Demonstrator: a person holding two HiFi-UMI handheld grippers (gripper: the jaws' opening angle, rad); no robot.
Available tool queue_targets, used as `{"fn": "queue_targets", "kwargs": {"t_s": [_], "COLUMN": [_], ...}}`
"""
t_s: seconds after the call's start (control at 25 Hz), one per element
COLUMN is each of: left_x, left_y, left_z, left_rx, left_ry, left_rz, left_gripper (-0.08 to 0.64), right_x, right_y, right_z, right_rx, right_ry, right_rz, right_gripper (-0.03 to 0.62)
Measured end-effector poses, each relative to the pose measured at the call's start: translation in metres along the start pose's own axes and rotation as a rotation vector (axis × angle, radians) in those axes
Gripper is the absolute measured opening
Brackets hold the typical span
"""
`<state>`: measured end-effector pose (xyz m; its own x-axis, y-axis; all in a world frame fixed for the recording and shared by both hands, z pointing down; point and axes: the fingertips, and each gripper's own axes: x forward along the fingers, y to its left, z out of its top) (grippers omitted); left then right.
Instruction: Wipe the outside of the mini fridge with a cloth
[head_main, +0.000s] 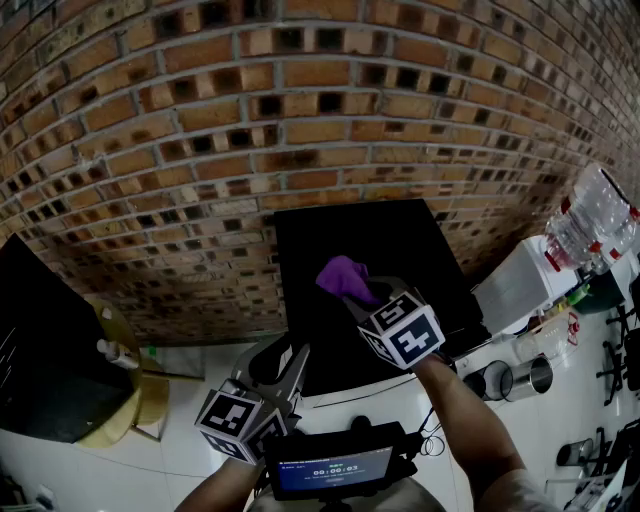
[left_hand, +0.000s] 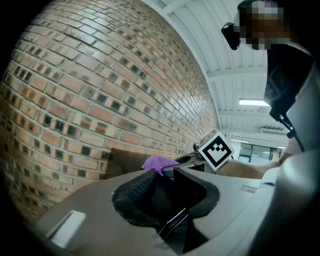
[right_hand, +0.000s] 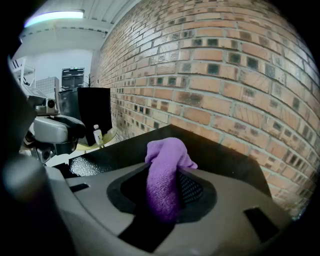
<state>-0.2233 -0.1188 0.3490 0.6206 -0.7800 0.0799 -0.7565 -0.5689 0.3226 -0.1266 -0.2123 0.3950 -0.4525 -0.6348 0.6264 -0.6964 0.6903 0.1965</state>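
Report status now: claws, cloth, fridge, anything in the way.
Right claw shut on purple knitted cloth, over black glossy mini fridge top. Left claw open, empty, off the fridge. No obstruction seen on top.

Cloth (right_hand: 167, 167): purple, knitted, bunched into a thick roll, pinched between the jaws of the right gripper (right_hand: 169, 186), its end sticking out above the black top.
Mini fridge (head_main: 400, 240): black, glossy flat top, standing against the brick wall (head_main: 300, 100).
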Motion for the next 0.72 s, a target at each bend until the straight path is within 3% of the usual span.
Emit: {"fn": "queue_targets", "kwargs": {"t_s": [0.36, 0.72], "left_x": [0.014, 0.014], "left_y": [-0.013, -0.012], "left_z": [0.016, 0.011], "left_rx": [0.023, -0.02], "left_ry": [-0.024, -0.021], "left_rz": [0.013, 0.05], "left_gripper": [0.117, 0.117], "right_x": [0.007, 0.084], "right_y": [-0.021, -0.038], "right_z": [0.047, 0.093], "right_rx": [0.035, 0.148], "right_ry": [-0.054, -0.038], "right_rz": [0.043, 0.041], "right_gripper": [0.114, 0.114]}}
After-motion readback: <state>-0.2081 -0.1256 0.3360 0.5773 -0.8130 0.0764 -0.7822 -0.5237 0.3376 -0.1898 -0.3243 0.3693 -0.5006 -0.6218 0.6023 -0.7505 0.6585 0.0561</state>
